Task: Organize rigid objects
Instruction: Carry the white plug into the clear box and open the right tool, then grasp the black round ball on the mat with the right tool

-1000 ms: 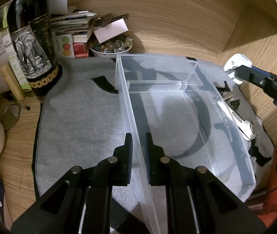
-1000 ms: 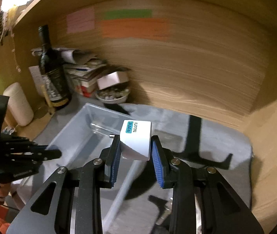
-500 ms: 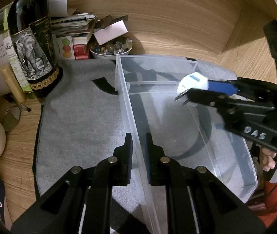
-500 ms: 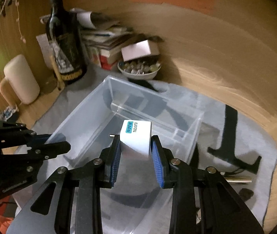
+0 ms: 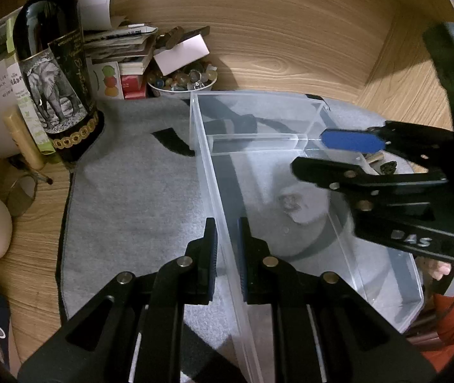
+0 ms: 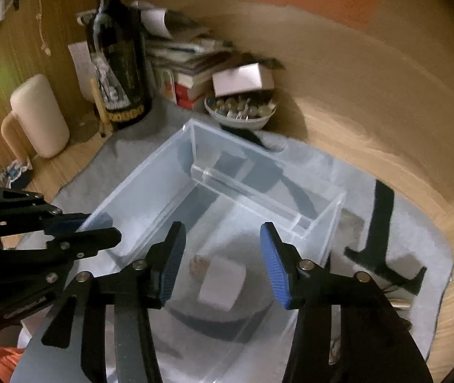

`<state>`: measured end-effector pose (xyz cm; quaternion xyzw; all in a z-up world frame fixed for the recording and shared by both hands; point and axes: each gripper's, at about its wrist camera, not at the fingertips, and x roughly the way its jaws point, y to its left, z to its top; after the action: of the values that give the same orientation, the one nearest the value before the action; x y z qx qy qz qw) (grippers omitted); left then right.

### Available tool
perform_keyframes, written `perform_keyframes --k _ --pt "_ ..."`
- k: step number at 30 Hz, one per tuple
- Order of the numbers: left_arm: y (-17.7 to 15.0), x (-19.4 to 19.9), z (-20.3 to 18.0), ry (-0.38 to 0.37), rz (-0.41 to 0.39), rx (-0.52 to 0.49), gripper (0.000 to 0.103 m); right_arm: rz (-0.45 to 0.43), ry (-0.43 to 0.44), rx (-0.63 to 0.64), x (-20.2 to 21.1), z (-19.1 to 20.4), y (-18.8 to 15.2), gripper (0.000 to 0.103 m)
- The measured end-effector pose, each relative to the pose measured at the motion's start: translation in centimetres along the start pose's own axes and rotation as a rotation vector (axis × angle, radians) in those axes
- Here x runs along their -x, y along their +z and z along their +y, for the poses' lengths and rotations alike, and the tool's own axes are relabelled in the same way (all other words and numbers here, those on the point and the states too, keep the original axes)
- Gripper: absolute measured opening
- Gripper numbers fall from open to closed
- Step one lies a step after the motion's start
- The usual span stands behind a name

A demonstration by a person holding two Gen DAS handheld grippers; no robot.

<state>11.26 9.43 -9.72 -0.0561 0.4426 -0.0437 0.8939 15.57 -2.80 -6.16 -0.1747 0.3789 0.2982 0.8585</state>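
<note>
One piece looks sorted already: the white adapter (image 6: 222,282) lies on the floor of the clear bin (image 6: 150,172), in the bigger compartment, a little blurred. The right tongs (image 6: 222,265) hang right over it, jaws opening, and nothing is pressed between the blue pads now; the adapter sits just below and between them, apart from both. The left tongs (image 5: 227,252) are pressed together on the bin's near long wall, one pad inside and one outside, steadying it; from there the adapter (image 5: 303,206) rests beyond their tips and off to the right. The small compartment behind the divider looks empty. More is left, I'd judge: a few small bits (image 5: 388,167) lie on the grey mat (image 5: 131,198) on the worktop, outside the bin's far wall, past the right tongs; what they are I can't tell
</note>
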Motion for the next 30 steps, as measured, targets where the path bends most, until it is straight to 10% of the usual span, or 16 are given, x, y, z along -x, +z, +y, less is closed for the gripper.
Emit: perform_keyframes --k 15,30 --pt "0.0 0.0 -0.2 0.010 0.013 -0.001 0.012 -0.151 -0.288 -0.179 7.8 -7.8 -3.6 0.067" --pt "0.0 -0.1 -0.2 0.016 0.030 0.011 0.012 0.055 -0.373 -0.425 3.6 -17.1 -10.8 0.067"
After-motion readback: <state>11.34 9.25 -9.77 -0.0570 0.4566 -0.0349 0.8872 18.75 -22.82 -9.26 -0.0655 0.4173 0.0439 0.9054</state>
